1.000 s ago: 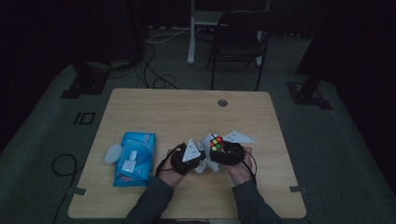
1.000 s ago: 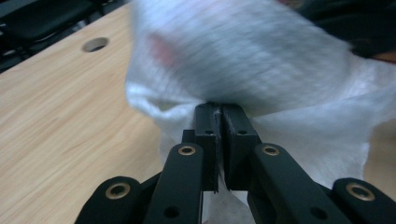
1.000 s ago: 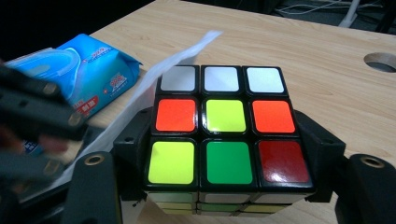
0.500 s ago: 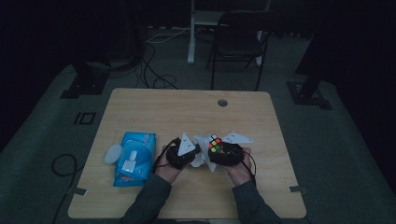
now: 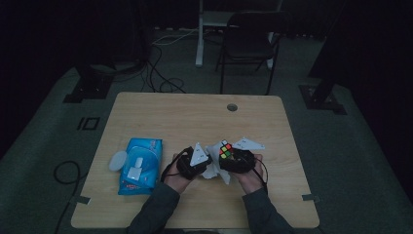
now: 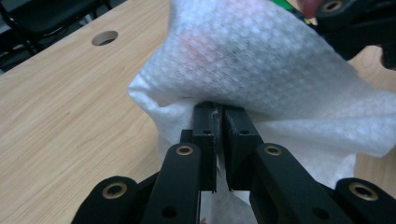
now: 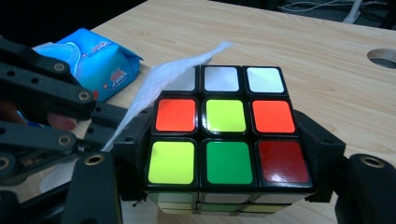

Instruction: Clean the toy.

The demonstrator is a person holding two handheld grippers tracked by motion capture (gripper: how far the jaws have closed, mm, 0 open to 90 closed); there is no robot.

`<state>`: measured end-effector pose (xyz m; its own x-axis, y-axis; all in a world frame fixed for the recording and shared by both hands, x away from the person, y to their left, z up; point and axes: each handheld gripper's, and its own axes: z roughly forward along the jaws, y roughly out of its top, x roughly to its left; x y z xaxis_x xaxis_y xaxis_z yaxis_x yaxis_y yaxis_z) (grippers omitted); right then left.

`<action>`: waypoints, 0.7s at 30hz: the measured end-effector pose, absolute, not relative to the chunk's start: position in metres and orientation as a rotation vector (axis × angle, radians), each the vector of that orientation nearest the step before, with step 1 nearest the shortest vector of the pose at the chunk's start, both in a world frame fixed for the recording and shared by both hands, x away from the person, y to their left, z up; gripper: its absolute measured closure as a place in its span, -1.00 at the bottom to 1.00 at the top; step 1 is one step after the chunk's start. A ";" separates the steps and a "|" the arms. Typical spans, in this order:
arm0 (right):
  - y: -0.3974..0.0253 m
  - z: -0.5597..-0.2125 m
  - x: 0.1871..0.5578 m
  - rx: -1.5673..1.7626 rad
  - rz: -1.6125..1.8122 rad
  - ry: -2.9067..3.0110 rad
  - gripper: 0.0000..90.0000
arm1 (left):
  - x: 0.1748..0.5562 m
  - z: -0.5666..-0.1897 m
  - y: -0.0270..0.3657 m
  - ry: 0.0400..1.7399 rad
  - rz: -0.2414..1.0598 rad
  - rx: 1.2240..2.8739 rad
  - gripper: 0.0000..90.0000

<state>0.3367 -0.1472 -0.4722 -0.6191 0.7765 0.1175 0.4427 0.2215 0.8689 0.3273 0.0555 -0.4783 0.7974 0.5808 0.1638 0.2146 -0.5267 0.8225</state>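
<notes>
Dim room, dark floor with cables and a black chair (image 5: 251,41) beyond; pale wooden bench (image 5: 160,114) with a round cable hole (image 5: 232,107). Blue wet-wipe pack (image 5: 140,165) lies near the bench's left edge, well apart from the work, a pale round item just beside it, too small to identify. Right tongs (image 7: 224,161): clamped on a Rubik's cube (image 7: 224,135), one jaw on each side face, cube held above the bench in front of the person. Left tongs (image 6: 219,126): jaws pressed together on a fold of white wet wipe (image 6: 261,65), which drapes toward the cube. Change over the last second: both hands have drawn slightly nearer the person and the wipe has shifted against the cube's left side; judged to be wiping of the cube in progress. Obscured: the face under the wipe, the cube's underside, and whether wipe and cube actually touch.
</notes>
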 end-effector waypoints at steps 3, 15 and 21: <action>-0.147 -0.472 0.336 1.121 1.351 2.168 -0.25 | 0.329 -0.475 0.059 0.600 0.551 2.103 0.90; -0.145 -0.473 0.335 1.104 1.354 2.176 -0.25 | 0.329 -0.465 0.061 0.601 0.591 2.084 0.90; -0.145 -0.474 0.335 1.095 1.336 2.183 -0.25 | 0.330 -0.466 0.062 0.613 0.604 2.082 0.90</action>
<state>0.3346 -0.1448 -0.4741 -0.6370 0.7654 0.0915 0.4296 0.2540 0.8665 0.3295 0.0622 -0.4660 0.7622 0.6179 0.1929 0.2015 -0.5097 0.8364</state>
